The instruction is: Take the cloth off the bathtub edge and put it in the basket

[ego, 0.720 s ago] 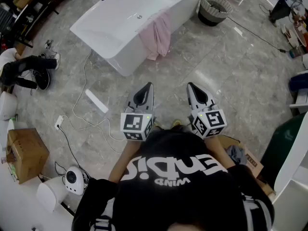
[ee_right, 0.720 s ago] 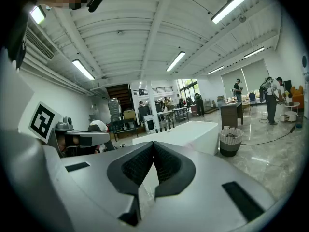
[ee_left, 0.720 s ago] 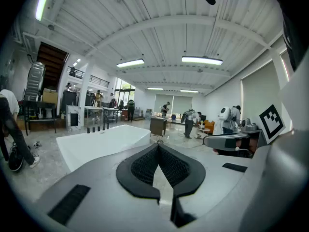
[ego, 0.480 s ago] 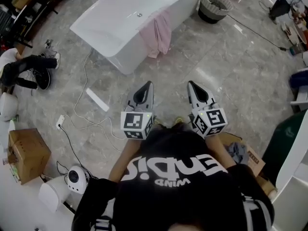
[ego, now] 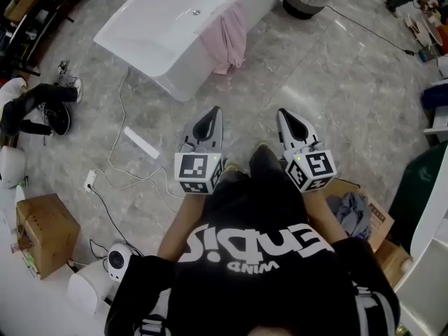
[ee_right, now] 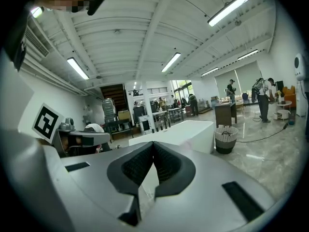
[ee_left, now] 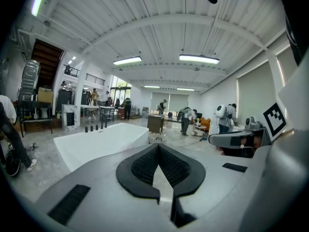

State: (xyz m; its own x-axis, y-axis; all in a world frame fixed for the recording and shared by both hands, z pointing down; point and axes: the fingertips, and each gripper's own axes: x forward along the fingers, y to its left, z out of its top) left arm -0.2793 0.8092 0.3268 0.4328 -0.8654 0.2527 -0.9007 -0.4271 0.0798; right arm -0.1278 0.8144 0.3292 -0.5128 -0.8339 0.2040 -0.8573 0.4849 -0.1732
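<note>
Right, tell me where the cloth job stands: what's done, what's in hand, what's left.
Done: nothing; the pink cloth hangs over the edge of the white bathtub. In hand: nothing; the left gripper and right gripper are both shut and empty, short of the tub. Left: reach the cloth, grip it, carry it to the round grey-and-white basket beyond the tub's end and drop it in.

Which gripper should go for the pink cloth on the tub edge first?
Left, probably. The pink cloth hangs almost straight ahead of the left gripper; the right gripper points off to its side. Both are shut and empty, well short of the bathtub.
</note>
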